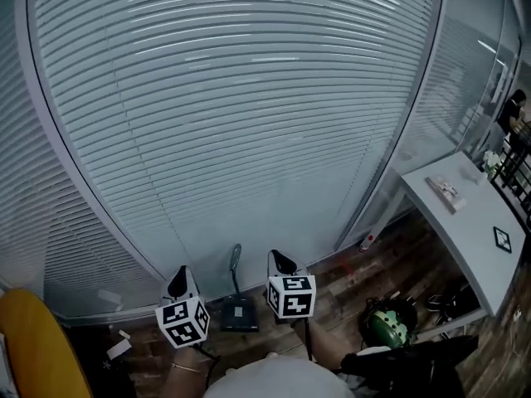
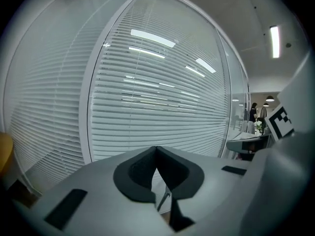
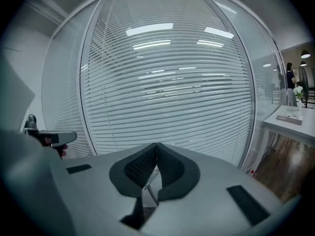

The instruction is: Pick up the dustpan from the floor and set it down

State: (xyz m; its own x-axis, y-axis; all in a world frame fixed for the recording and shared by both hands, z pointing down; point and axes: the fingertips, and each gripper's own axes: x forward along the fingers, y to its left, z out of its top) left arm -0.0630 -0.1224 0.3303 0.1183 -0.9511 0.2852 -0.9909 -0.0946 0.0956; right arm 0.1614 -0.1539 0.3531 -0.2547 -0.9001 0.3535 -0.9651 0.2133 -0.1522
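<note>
Dustpan — dark grey, boxy pan, small paler patch on upper face. Long thin handle rises upright from pan, wider grey-green grip at top end. Pan rests flat on dark wooden floor, not lifted, not tipped. Position — just beside foot of glass wall with closed horizontal blinds, handle showing against lower slats. Which way mouth faces: cannot tell.

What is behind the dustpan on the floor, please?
Closed blinds rise right behind the dustpan, filling the whole wall. Whatever lies beyond the blinds is covered.
</note>
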